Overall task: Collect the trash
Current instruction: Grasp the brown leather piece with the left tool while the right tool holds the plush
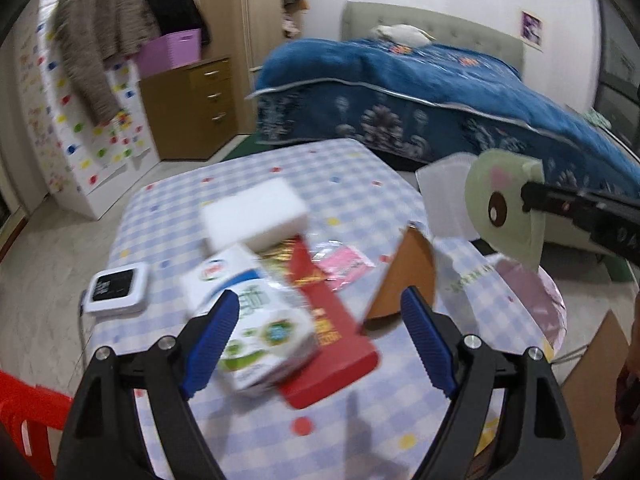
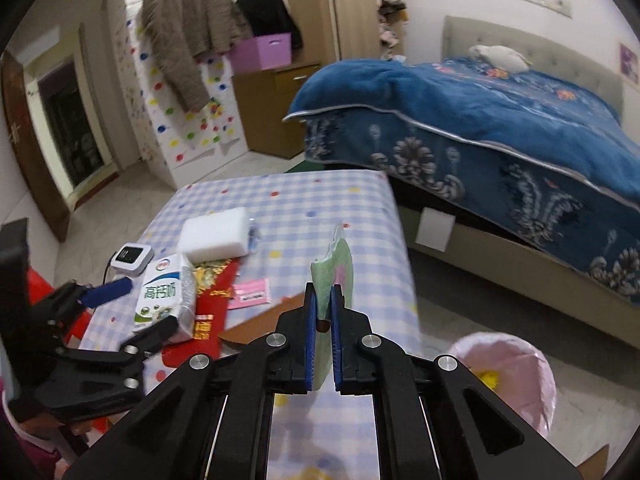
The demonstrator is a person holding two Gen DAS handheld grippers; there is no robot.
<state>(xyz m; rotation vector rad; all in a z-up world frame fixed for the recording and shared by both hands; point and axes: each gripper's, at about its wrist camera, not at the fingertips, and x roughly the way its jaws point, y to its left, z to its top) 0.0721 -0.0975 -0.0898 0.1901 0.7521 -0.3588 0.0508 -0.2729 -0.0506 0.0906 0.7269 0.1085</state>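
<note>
My left gripper is open above the checked table, with a white-and-green milk carton between its fingers, untouched; the carton also shows in the right wrist view. Under the carton lies a red packet. A brown cardboard piece and a pink wrapper lie beside it. My right gripper is shut on a green cartoon-face paper piece, held above the table's right edge; the piece also shows in the left wrist view. A pink-lined trash bin stands on the floor to the right.
A white sponge block and a small white-and-black device lie on the table. A bed with a blue quilt is beyond it. A red chair is at the lower left. A wooden drawer cabinet stands behind.
</note>
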